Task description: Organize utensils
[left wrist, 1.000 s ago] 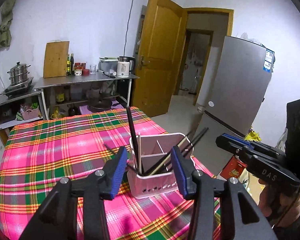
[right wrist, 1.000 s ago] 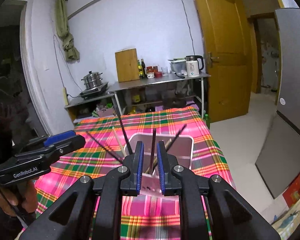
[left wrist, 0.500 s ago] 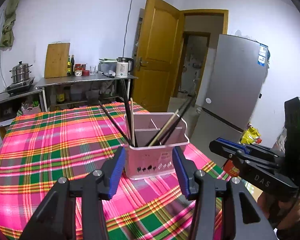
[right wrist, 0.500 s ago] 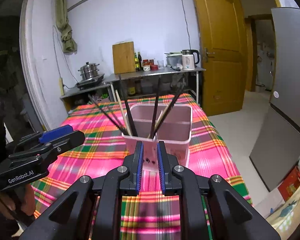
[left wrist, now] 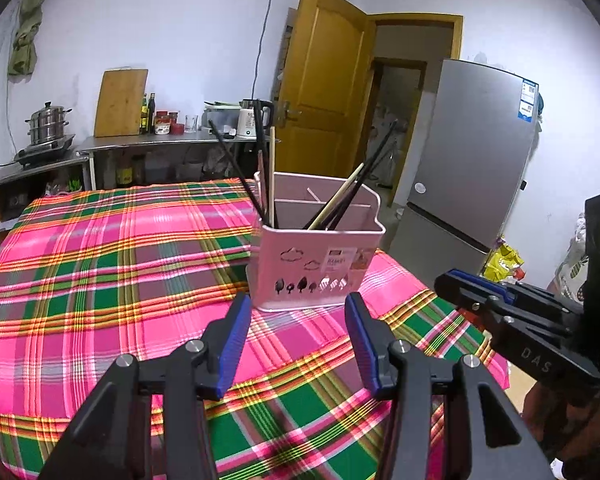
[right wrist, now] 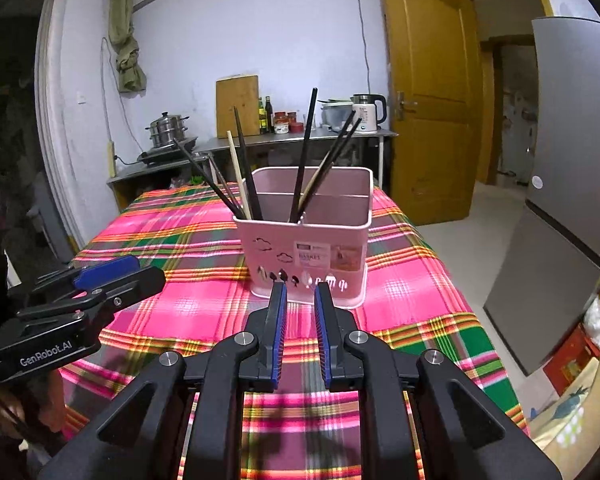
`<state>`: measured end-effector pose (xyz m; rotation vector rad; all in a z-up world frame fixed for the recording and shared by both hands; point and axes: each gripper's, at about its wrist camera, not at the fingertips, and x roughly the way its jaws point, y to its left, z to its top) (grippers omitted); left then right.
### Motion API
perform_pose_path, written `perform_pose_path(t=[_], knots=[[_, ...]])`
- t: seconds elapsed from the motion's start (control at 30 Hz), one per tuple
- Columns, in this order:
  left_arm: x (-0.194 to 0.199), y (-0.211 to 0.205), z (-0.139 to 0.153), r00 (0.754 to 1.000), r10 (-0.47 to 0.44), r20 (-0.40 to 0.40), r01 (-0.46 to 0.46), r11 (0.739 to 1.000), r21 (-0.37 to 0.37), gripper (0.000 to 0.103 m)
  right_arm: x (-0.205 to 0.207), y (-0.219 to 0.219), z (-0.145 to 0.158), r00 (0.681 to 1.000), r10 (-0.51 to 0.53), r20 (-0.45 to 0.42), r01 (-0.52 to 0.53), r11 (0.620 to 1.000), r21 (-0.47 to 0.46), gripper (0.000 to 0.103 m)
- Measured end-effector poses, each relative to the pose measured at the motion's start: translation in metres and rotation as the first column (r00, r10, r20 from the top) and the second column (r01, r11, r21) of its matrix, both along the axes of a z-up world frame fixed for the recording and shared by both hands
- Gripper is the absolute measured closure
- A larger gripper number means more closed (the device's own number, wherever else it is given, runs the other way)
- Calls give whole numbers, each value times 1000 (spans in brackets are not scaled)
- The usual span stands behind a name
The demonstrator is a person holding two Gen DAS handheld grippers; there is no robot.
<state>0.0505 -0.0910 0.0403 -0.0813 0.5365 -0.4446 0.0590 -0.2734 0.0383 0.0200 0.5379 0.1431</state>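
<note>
A pink utensil holder [right wrist: 306, 248] stands on the plaid-covered worktop [right wrist: 172, 236] with black and wooden chopsticks [right wrist: 244, 176] upright in its front compartments, and no loose utensils show, so the organizing looks about finished. Left tongs [left wrist: 294, 320] gape wide and empty; right tongs [right wrist: 300, 304] are slightly parted, empty. Since a second ago both have backed away from the holder.

Chopsticks [right wrist: 304, 152] in holder [right wrist: 306, 256] (on table [right wrist: 172, 240]) — upright
</note>
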Motion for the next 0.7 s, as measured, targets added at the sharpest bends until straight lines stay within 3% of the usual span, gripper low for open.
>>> perform_pose_path(t=[0.7], knots=[[-1, 0, -13, 1000, 14, -5, -14, 1000, 20, 52, -2, 1, -8, 1000, -21, -9, 21, 1000, -13, 89]])
